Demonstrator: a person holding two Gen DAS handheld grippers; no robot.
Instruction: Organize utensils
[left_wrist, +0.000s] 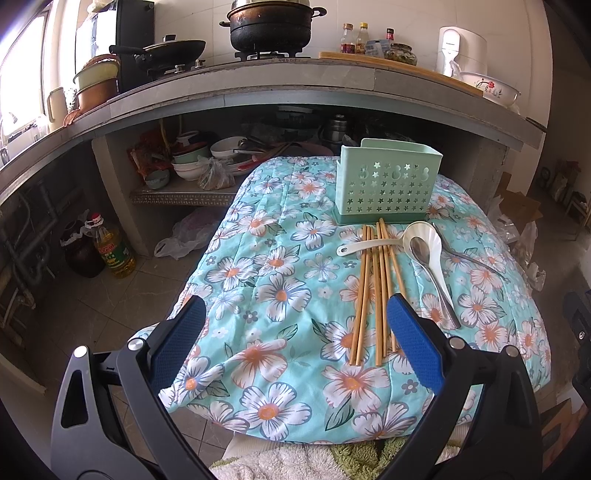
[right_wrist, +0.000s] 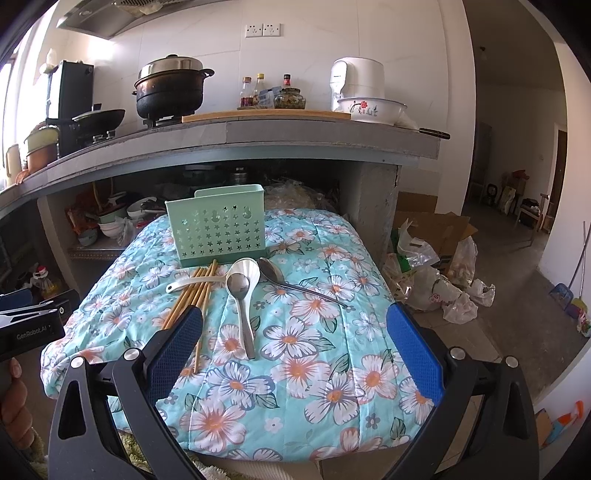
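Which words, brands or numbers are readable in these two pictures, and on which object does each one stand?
"GenRobot.AI": on the black body of the left tool, seen at the edge of the right wrist view.
Oil bottle label on the floor: too blurred to read.
Sauce bottles on the counter: labels too small to read.
White appliance: a grey mark, not readable.
Green utensil holder: star cut-outs only, no text.

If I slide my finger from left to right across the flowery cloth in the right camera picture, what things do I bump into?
White spoon handle → wooden chopsticks → small metal spoon → long metal spoon. The green holder stands behind them, so it is left out.
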